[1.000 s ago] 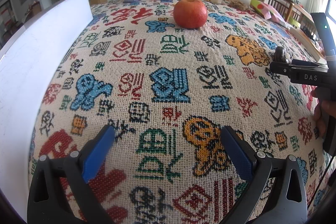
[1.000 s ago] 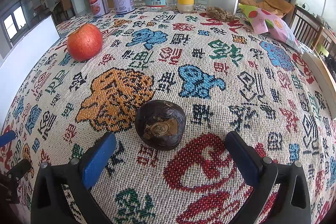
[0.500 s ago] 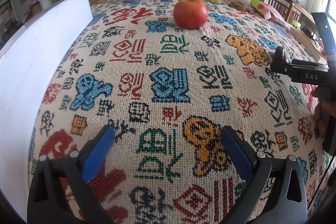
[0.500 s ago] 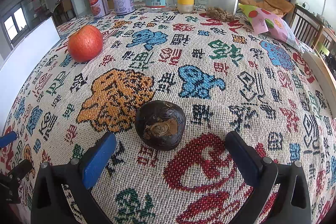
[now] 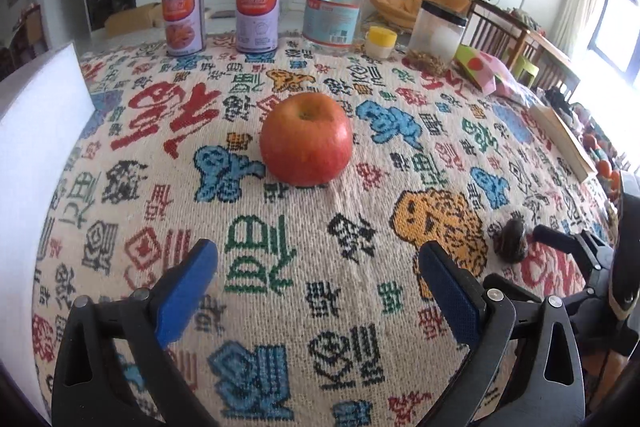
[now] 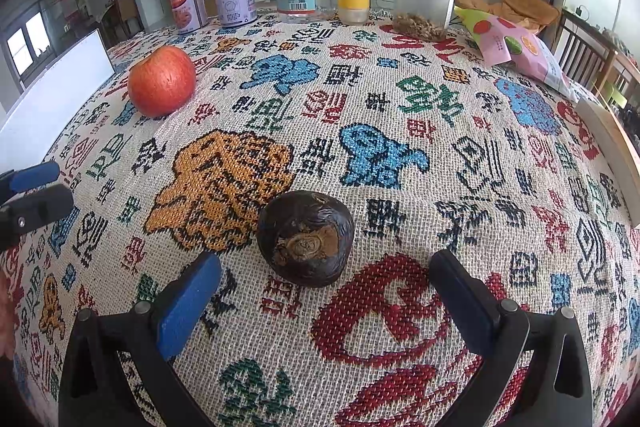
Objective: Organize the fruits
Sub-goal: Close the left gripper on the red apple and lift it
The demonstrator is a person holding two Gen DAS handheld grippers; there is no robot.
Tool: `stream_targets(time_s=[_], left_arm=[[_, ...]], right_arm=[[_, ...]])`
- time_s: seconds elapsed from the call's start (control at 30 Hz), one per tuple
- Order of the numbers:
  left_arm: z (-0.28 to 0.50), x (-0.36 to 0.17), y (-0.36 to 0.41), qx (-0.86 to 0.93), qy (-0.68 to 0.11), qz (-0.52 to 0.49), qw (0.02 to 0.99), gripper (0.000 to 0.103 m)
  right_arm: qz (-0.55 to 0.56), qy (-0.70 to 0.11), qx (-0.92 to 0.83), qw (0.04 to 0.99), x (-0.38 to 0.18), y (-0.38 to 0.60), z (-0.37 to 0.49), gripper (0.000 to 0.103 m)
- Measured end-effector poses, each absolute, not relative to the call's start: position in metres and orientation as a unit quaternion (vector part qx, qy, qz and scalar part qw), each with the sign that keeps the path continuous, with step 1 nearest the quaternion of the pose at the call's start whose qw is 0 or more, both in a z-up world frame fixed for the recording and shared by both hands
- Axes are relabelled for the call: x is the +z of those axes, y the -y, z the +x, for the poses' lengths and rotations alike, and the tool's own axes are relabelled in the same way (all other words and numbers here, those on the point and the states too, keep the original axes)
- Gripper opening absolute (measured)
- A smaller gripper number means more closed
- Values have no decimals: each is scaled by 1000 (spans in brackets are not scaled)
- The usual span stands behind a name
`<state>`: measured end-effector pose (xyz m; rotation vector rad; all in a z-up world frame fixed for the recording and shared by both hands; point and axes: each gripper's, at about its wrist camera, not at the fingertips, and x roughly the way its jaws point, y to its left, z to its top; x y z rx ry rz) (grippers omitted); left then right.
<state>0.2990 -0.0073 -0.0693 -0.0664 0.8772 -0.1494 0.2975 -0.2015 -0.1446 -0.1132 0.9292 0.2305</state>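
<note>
Red apple point(image 5: 306, 139) set on woven-cloth desk point(image 5: 280, 227), ahead of left claw point(image 5: 318, 273), spread wide, empty. Dark brown fruit point(image 6: 306, 243) placed just before right claw point(image 6: 325, 289), spread wide.

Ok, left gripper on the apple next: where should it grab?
Grip the apple across its widest middle, coming in level from the near side. It sits upright, stem dimple up, directly ahead of the open left gripper, with bare cloth on both sides for the fingers.
</note>
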Motion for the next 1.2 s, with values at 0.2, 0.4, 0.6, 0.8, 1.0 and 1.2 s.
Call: stream_targets(time_s=[0.2, 0.4, 0.6, 0.8, 1.0, 1.2], left_arm=[[365, -83, 28, -46, -434, -9, 900, 100], [358, -86, 9, -37, -415, -34, 908, 69], [292, -74, -8, -52, -434, 5, 900, 69], [202, -72, -22, -70, -455, -16, 887, 70], [181, -84, -15, -70, -412, 13, 908, 73], [200, -102, -16, -80, -446, 18, 891, 96]], right_arm=[[-56, -447, 110, 886, -145, 201, 297, 103], [-56, -447, 110, 886, -145, 201, 297, 103], [-56, -447, 111, 886, -145, 201, 297, 103], [-56, -447, 111, 886, -145, 201, 297, 103], [-56, -447, 110, 886, -145, 200, 297, 103], [-56, -447, 110, 886, -145, 201, 297, 103]])
